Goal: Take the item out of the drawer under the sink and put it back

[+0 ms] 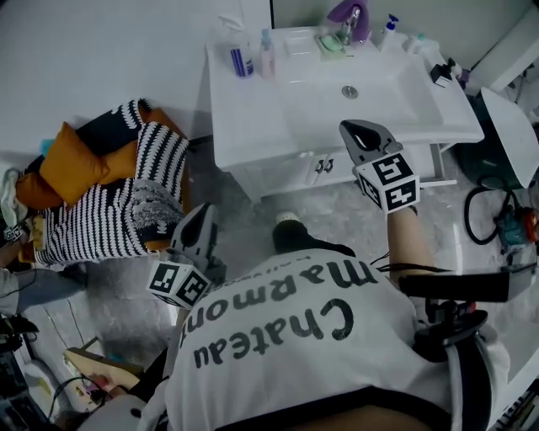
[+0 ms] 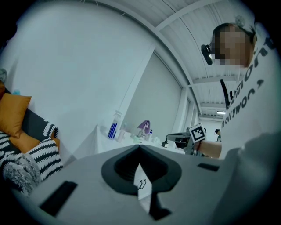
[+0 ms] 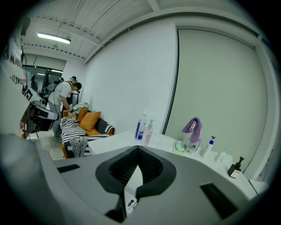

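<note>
A person in a white printed shirt (image 1: pixel 286 337) is standing in front of the sink (image 1: pixel 383 105), holding a gripper in each hand. The right gripper (image 1: pixel 355 129) is hovering over the sink's front edge, toward its right side. Its fingers are pressing flat against each other with nothing between them. The left gripper (image 1: pixel 205 217) is hanging off the sink's front left corner, well apart from it, and is pointing toward the sink's left end. Its fingers are likewise clenched together on nothing.

Neither gripper is touching the drawer front (image 1: pixel 282 175) directly under the sink, which is sitting closed with two small handles (image 1: pixel 323 166) near its middle. The item itself is hidden, since no view is showing past that closed front.

On the white tabletop (image 1: pixel 244 114) around the sink, a blue-striped bottle (image 1: pixel 241 61) and a pink pump bottle (image 1: pixel 267 55) are standing side by side at the sink's back left. A purple cloth (image 1: pixel 345 12) is draping over the tap behind the sink. A green soap dish (image 1: pixel 330 44) is sitting just left of the cloth, and a blue-capped pump bottle (image 1: pixel 387 29) is standing to its right. A black pump bottle (image 1: pixel 444 71) is sitting at the sink's right edge.

Left of the sink, a sofa with a striped blanket (image 1: pixel 101 219) is carrying an orange cushion (image 1: pixel 72 160). In the right gripper view, another person (image 3: pixel 66 99) is bending over it.
</note>
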Available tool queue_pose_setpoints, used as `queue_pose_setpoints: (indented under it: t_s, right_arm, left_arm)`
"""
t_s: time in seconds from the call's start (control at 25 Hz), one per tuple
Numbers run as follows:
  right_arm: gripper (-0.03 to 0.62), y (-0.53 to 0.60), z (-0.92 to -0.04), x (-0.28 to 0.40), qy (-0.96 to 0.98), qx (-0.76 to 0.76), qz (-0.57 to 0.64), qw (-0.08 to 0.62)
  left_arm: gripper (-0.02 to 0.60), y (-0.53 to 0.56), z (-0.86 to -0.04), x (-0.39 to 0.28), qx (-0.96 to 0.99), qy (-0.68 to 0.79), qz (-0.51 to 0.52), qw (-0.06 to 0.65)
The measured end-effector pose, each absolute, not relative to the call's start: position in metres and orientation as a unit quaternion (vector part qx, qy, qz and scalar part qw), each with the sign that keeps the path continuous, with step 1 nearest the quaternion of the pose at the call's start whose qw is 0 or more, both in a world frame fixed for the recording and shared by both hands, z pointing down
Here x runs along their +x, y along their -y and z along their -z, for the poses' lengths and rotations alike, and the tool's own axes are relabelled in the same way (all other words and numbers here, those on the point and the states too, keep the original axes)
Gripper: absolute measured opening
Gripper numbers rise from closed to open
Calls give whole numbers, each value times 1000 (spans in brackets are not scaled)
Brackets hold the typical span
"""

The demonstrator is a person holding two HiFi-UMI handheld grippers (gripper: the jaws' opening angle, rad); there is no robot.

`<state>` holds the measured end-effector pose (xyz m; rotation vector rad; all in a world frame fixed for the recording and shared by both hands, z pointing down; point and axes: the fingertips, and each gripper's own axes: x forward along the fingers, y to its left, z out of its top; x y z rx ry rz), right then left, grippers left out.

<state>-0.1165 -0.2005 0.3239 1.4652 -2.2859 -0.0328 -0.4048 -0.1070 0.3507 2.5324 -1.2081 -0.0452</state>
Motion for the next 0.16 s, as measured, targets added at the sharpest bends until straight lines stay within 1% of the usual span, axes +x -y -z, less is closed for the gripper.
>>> queue_pose_setpoints:
  t_s: [0.16]
  right_arm:
    - [9, 199, -326, -116, 821, 531, 11, 211]
  left_arm:
    - [8, 103, -354, -405, 889, 428, 6, 161]
